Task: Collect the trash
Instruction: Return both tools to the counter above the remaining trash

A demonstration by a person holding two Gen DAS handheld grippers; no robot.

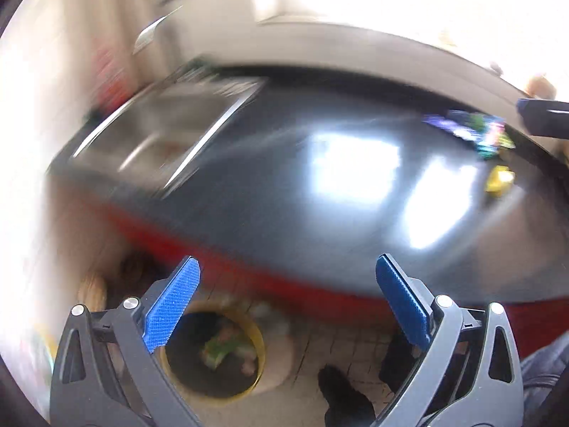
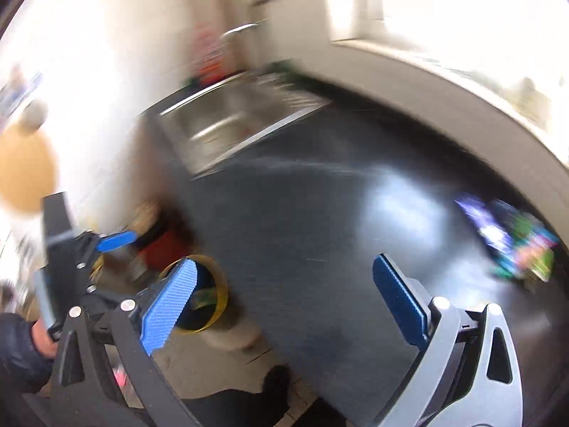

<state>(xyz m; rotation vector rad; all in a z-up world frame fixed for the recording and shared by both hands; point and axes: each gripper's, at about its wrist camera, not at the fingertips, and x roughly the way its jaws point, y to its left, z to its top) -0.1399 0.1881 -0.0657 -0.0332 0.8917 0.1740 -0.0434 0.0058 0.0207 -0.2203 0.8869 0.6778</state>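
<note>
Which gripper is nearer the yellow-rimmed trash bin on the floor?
Left. The left gripper hangs open right above the yellow-rimmed trash bin; the right gripper, also open, is over the dark countertop, off to the bin's side.

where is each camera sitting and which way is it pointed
Left wrist: on the left tool, jaws open and empty, angled down over the dark counter edge at the yellow-rimmed bin on the floor; a shoe shows.
Right wrist: on the right tool, also open and empty, angled down across the counter toward the sink; the left tool and the hand holding it show.
Shared: counter, sink, bin, colourful wrappers.
</note>
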